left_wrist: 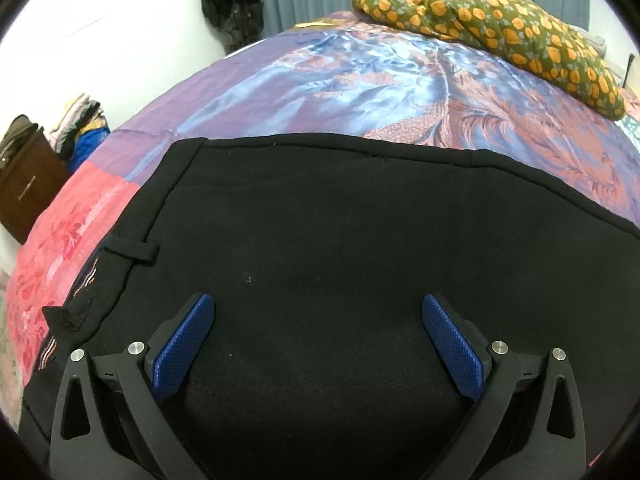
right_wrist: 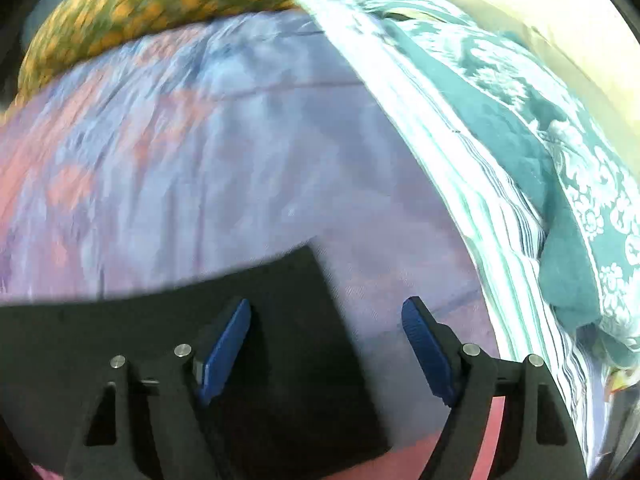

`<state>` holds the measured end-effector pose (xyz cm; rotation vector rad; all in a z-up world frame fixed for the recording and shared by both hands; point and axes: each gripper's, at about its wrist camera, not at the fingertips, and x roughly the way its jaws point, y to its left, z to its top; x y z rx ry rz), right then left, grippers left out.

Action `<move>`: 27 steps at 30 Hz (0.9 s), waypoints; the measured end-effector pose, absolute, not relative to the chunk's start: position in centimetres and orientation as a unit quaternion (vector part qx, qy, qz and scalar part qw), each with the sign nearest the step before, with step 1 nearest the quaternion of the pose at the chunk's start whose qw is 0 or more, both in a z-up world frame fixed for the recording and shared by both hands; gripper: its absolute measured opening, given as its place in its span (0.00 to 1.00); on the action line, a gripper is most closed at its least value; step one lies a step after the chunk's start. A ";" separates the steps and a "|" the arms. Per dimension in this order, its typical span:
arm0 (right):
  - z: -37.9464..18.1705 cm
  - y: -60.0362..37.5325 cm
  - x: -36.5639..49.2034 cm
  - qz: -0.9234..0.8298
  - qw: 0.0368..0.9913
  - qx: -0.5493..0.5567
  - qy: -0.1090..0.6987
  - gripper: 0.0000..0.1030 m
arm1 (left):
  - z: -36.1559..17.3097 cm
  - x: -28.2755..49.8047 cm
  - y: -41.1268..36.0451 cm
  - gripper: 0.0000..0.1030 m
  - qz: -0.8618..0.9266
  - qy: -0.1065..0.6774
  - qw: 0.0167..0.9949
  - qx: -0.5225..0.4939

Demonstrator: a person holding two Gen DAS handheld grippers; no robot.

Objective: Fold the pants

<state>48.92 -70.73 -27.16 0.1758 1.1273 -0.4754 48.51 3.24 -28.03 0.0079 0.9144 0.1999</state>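
Both hand-held grippers, left (left_wrist: 318, 344) and right (right_wrist: 326, 348), hover wide open and empty over the black pants (left_wrist: 340, 240) (spread on the bed (left_wrist: 280, 88)).

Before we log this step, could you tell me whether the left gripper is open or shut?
Open: in the left wrist view the left gripper has its blue pads spread wide above the black pants, with nothing between them.

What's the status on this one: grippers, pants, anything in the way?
Left gripper and right gripper: jaws open, holding nothing. Black pants lie flat on the bedspread. Patterned pillow lies beyond them, clear of the pants.
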 end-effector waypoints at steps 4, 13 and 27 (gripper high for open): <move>-28.9 -71.8 49.7 -0.153 0.805 0.186 0.542 0.61 | -28.1 48.4 3.1 0.99 0.097 0.440 0.893 0.004; -17.1 -57.8 39.7 -0.003 0.898 0.040 0.439 0.08 | -27.7 48.6 2.6 0.99 0.105 0.447 0.888 0.017; -21.7 -46.5 11.9 -0.018 0.789 -0.282 0.546 0.57 | -21.7 38.9 0.5 0.99 0.020 0.489 0.871 0.037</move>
